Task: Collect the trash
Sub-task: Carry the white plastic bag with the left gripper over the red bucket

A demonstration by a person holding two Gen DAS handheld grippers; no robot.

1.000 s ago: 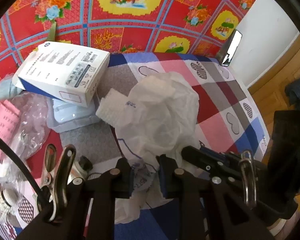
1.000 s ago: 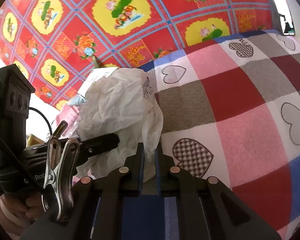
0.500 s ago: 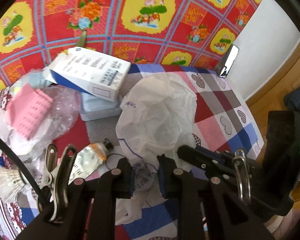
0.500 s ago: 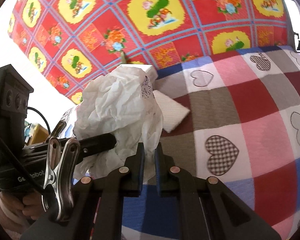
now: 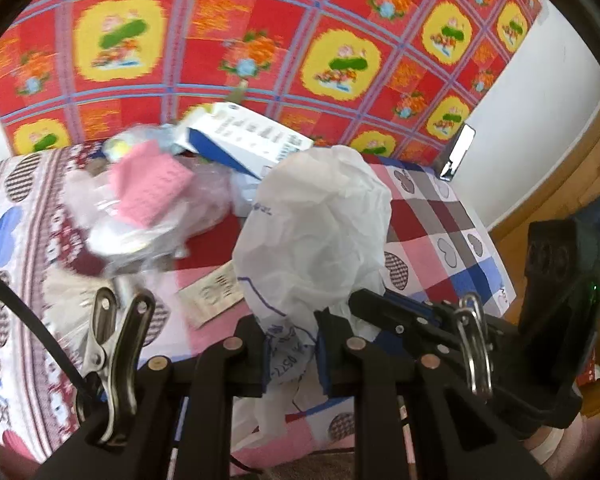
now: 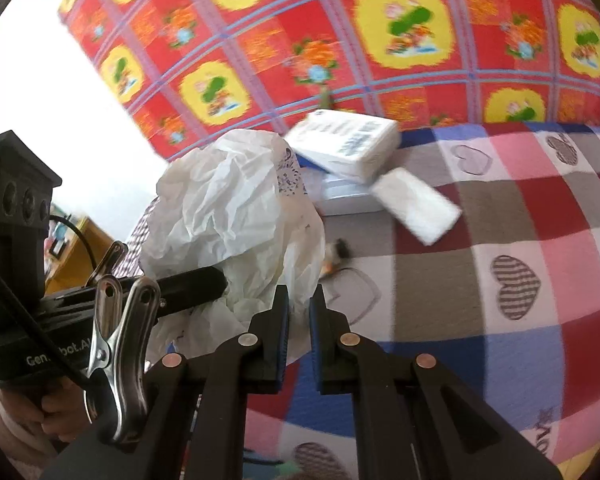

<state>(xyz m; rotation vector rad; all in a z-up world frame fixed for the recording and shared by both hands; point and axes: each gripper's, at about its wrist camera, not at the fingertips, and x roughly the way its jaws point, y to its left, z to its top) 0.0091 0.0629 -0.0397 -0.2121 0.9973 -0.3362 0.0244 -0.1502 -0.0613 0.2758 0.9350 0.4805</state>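
So both grippers have hold of the same white plastic bag here. The left gripper is nearly closed, its blue-padded jaws pinching a bunched bit of the bag with blue printing on it, and the rest of the bag balloons up and away right in front of it. The right gripper is almost fully closed too, with a thin edge of the bag caught between its jaws; most of the bag puffs out ahead and to its left. In the right wrist view the left gripper's fingers poke into the bag from the left, and a hand grips the handle at the bottom left corner.

Past the bag, ahead of the left gripper, a white and blue box sits tilted on the patchwork heart blanket. Ahead and to the left there's a pink card lying on some crinkly clear plastic, all pretty blurry. Just left of the bag, near the left jaws, a small printed slip lies flat on the blanket.

From the right gripper, the same box is ahead, with a white folded pad just beside it, to its right. A red and yellow flowery cloth fills the background.
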